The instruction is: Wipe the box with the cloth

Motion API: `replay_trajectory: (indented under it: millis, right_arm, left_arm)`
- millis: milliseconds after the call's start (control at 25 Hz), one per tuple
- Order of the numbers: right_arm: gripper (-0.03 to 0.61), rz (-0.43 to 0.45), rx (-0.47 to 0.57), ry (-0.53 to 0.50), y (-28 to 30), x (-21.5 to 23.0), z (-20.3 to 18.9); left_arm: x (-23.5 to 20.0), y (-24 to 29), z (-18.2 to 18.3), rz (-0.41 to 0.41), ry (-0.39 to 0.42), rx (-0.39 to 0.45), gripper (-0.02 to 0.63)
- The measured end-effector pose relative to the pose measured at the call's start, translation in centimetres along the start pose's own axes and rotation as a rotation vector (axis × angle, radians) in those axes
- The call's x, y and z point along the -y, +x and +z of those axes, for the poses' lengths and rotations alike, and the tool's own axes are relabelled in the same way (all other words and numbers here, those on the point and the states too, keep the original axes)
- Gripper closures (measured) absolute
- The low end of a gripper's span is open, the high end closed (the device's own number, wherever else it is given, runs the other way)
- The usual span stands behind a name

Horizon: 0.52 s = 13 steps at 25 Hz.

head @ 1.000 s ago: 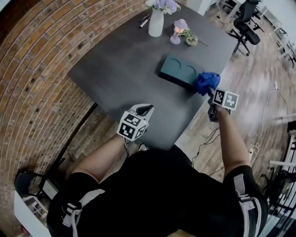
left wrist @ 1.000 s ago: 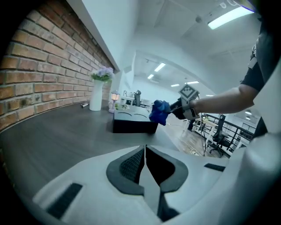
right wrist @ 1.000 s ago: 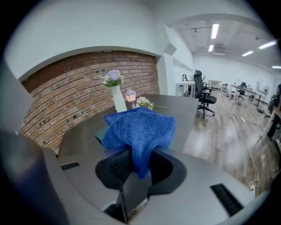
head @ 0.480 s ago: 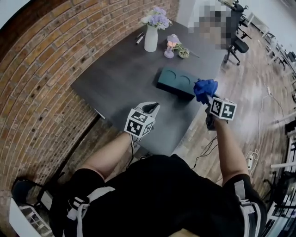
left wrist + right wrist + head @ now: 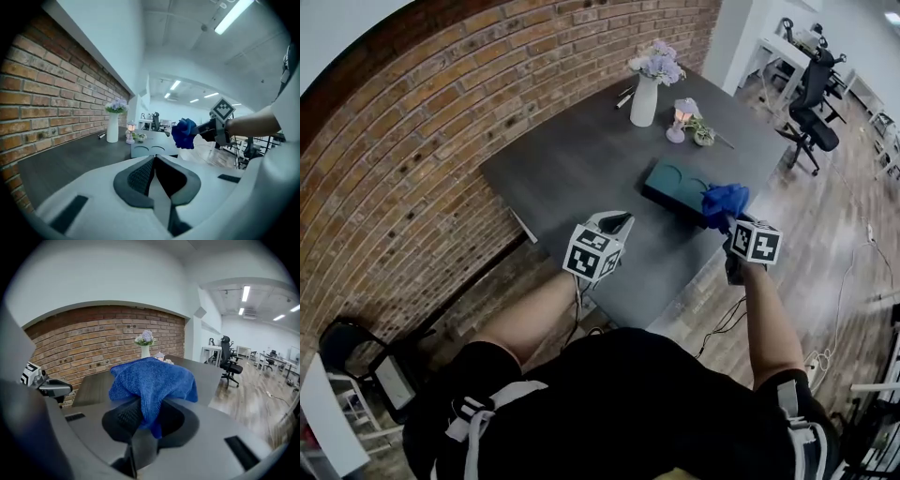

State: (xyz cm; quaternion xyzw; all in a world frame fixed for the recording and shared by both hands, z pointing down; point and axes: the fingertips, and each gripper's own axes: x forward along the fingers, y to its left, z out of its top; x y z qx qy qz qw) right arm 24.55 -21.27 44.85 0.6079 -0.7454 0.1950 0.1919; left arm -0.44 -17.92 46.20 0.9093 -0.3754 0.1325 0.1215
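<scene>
A dark teal box [image 5: 673, 186] with two round hollows in its lid lies on the dark grey table [image 5: 581, 169], near the right edge. My right gripper [image 5: 729, 221] is shut on a bunched blue cloth [image 5: 724, 202], held just off the box's near right corner. In the right gripper view the cloth [image 5: 151, 383] bulges out of the jaws and hides the box. My left gripper [image 5: 615, 225] hovers over the table's near edge, left of the box, shut with nothing in it. From the left gripper view the box [image 5: 149, 150] shows ahead with the cloth [image 5: 184, 133] beside it.
A white vase of lilac flowers [image 5: 646, 92], a small pink lamp [image 5: 679, 120] and a little plant [image 5: 703, 135] stand at the table's far end. A brick wall [image 5: 412, 159] runs along the left. Office chairs [image 5: 812, 103] stand on the wooden floor to the right.
The head view has swung, so the table sits more to the right. My right gripper still holds the cloth by the box's right corner. The left gripper stays over the near edge.
</scene>
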Motion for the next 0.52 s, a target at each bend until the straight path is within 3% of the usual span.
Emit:
replay_trajectory:
  millis: [200,520]
  right_arm:
    - [0.499,0.049,0.022,-0.008,-0.6,-0.3,-0.1]
    - [0.499,0.056,0.067,-0.042,-2.9,1.0,1.5]
  left_arm:
    - [1.3,0.2,-0.6,0.005,-0.003,-0.019,0.603]
    - [3.6,0.9,1.0,-0.001,0.025,0.006,0.603]
